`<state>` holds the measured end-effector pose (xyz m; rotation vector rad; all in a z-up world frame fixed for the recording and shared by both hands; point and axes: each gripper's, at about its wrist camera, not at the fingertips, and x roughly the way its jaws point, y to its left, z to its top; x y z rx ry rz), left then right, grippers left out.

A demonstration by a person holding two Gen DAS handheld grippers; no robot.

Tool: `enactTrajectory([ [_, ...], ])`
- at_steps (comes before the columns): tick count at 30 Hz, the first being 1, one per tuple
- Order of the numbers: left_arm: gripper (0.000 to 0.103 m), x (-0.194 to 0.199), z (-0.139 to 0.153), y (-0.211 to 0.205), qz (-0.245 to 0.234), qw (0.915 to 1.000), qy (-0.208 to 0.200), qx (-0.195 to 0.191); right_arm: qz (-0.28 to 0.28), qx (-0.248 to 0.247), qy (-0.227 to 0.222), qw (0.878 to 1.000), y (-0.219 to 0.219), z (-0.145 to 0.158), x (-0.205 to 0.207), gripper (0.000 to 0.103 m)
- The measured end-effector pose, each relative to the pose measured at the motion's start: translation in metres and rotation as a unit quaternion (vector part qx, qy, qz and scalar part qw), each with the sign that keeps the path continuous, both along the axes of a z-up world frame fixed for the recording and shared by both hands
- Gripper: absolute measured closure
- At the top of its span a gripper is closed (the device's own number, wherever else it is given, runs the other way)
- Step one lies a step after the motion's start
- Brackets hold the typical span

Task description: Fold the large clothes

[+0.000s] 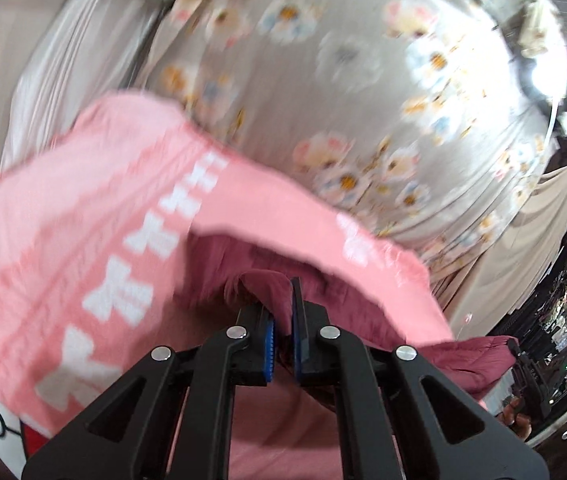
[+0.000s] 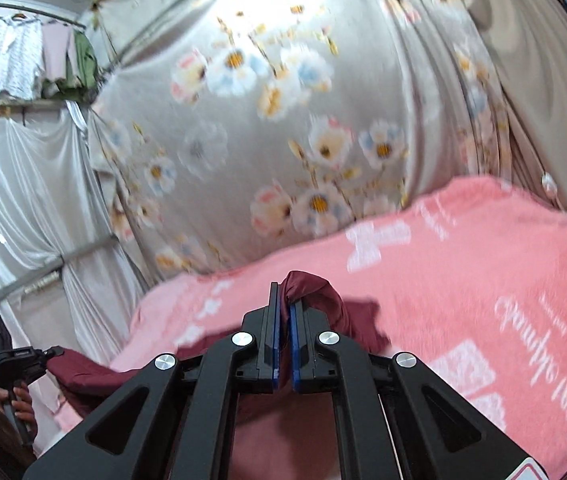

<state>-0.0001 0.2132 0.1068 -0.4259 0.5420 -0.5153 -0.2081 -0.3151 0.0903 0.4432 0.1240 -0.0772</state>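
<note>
Left-wrist view: both claws (image 1: 281, 300) (image 2: 283, 300) pinch smooth maroon garment (image 1: 267, 284) folds over fuzzy pink blanket (image 1: 83, 208).

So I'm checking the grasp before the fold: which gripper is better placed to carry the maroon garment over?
Neither clearly. The left gripper and right gripper are each shut on a bunched edge of the maroon garment, held above the pink blanket; likely both move together.

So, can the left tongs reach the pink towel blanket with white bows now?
Probably not to grasp it: the left tongs are shut on the dark red garment, though the pink towel blanket with white bows lies unobstructed beneath.
</note>
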Motion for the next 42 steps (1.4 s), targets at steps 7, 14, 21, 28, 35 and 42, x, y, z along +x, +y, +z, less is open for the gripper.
enactTrajectory([
  [7,0.097,0.080,0.026,-0.043,0.040,0.9975,-0.005,0.058,-0.020,0.028,0.016,0.999,-0.026,0.024,0.082,0.100],
  [14,0.097,0.222,-0.034,-0.118,0.103,0.9743,0.054,0.193,-0.064,0.057,0.111,0.990,-0.054,-0.029,0.232,0.100],
  [21,0.097,0.306,-0.109,-0.152,0.114,0.9555,0.120,0.244,-0.097,0.050,0.193,0.975,-0.068,-0.092,0.330,0.100],
  [28,0.094,0.333,-0.169,-0.168,0.102,0.9427,0.160,0.275,-0.103,0.073,0.262,0.957,-0.084,-0.156,0.373,0.100],
  [35,0.090,0.339,-0.195,-0.174,0.104,0.9452,0.154,0.268,-0.096,0.094,0.294,0.946,-0.086,-0.190,0.386,0.100],
  [42,0.088,0.342,-0.198,-0.170,0.102,0.9503,0.154,0.251,-0.101,0.097,0.302,0.943,-0.086,-0.193,0.389,0.100],
])
